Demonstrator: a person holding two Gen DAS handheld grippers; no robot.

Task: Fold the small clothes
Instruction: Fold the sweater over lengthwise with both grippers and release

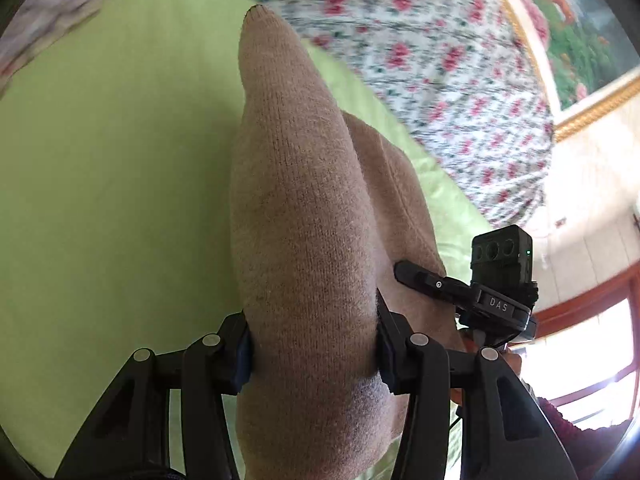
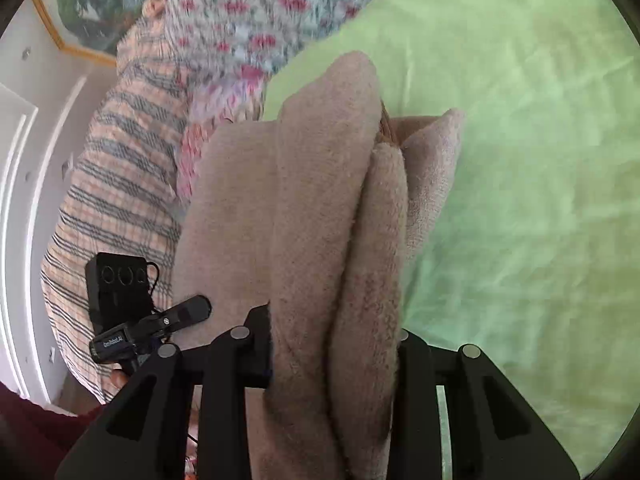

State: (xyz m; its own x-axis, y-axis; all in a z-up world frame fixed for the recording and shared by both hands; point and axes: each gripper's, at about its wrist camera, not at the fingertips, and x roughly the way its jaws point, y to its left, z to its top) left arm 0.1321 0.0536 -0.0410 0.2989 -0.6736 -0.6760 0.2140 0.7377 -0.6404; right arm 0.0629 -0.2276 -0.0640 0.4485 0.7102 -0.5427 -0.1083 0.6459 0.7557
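Note:
A tan knit garment [image 1: 304,208] is bunched between the fingers of my left gripper [image 1: 314,354], which is shut on it and holds it above the green sheet [image 1: 112,168]. In the right wrist view the same tan garment [image 2: 320,216] hangs in folds between the fingers of my right gripper [image 2: 334,354], also shut on it. The right gripper also shows in the left wrist view [image 1: 404,270], against the garment's right side. The left gripper also shows in the right wrist view [image 2: 200,308], at the garment's left side.
A floral blanket [image 1: 420,48] lies bunched at the far side of the bed. A striped plaid cloth [image 2: 120,184] lies heaped at the left. A framed picture [image 1: 580,40] hangs on the wall. A window [image 1: 592,360] is at the right.

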